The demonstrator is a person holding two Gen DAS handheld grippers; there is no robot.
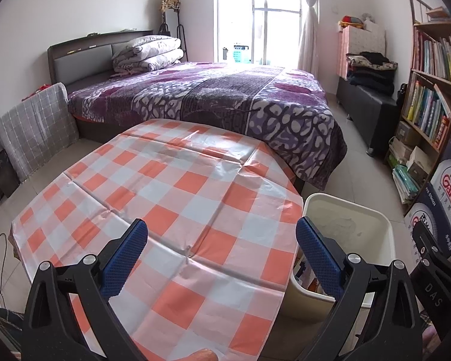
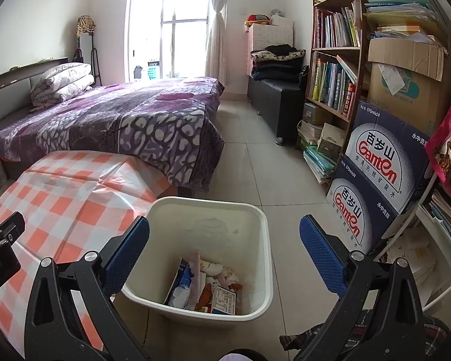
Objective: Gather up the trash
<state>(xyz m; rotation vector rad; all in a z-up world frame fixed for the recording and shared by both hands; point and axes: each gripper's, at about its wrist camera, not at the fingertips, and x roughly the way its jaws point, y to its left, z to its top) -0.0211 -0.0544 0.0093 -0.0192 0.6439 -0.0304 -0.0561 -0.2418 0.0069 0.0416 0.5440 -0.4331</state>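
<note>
A cream plastic bin (image 2: 255, 216) stands on the floor right of the table, and I look straight down into it from the right wrist. Inside lie crumpled wrappers, paper and a blue carton (image 2: 207, 288). My right gripper (image 2: 224, 237) hangs open above the bin with nothing between its blue pads. My left gripper (image 1: 222, 242) is open over the orange-and-white checked tablecloth (image 1: 171, 198), also holding nothing. The bin (image 1: 375, 219) shows at the table's right edge in the left wrist view, partly hidden by my right finger pad. No loose trash is visible on the cloth.
A bed with a purple patterned cover (image 1: 225, 96) lies just beyond the table. Stacked Ganten water cartons (image 2: 375, 174) and a bookshelf (image 2: 333, 69) line the right wall. Tiled floor (image 2: 255, 156) runs between bed and shelf. A dark bench (image 2: 273, 102) stands further back.
</note>
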